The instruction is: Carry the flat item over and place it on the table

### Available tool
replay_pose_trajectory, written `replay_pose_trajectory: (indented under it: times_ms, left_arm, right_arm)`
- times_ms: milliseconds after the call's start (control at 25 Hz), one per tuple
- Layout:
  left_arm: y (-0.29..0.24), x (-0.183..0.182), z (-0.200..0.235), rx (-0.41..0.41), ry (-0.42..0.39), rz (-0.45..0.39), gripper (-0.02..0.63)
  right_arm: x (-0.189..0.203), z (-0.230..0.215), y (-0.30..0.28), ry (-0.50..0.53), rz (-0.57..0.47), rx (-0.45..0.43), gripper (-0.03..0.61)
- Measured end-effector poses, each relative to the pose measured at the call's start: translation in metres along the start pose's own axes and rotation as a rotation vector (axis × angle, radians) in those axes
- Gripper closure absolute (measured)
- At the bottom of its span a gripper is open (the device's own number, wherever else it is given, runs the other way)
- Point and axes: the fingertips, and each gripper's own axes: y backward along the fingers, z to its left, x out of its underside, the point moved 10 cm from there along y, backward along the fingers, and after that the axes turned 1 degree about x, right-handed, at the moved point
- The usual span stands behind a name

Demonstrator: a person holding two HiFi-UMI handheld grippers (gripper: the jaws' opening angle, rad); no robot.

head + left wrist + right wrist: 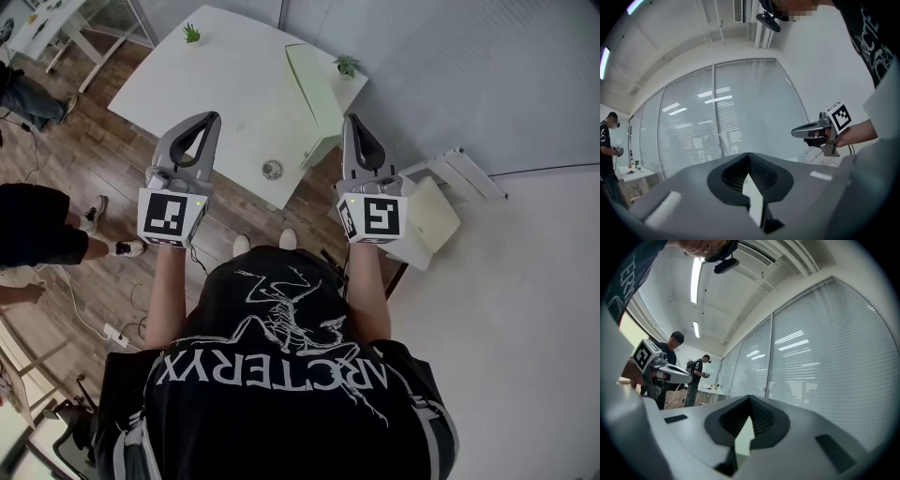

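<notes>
Item 1, left gripper [749,158]: we record its fingers [764,174] pressed together at the tips, with nothing between them. Only a thin sliver of light shows lower down, between the ribbed pads.

Item 2, right gripper [750,401]: its fingers [761,420] likewise meet at the tips and pinch nothing. Both gripper views look up at a glass wall with blinds [717,117], so neither shows the table.

Item 3, marker cubes [171,216]: one sits on each gripper. The right one hides part of a second pale board [439,217] lying low beside a white rack [459,169].

Item 4, flat pale panel [314,89]: it runs along the right edge of the table [216,75], well apart from both grippers. We cannot tell whether it lies on the top or leans against the edge. Nor can we tell which of the two pale pieces the task means.

Item 5, table contents:
- A small plant [191,34] stands at the far edge.
- Another plant [347,65] stands at the far right corner, just beyond the panel.
- A small round object [272,170] sits near the near edge, too small for us to identify.

Item 6, surroundings: the wooden floor [112,159] carries a power strip [114,335]. A bystander [37,234] is cut off by the head view's left edge. Two more people [670,350] show in the right gripper view.
</notes>
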Motion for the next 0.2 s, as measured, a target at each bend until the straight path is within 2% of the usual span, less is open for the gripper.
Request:
replay_pose_trajectory:
  times_ms: [200]
  left_arm:
    - [-0.0013, -0.0005, 0.0003, 0.000, 0.004, 0.001, 0.604]
  right_arm:
    - [-0.0016, -0.0005, -0.0008, 0.004, 0.000, -0.002, 0.569]
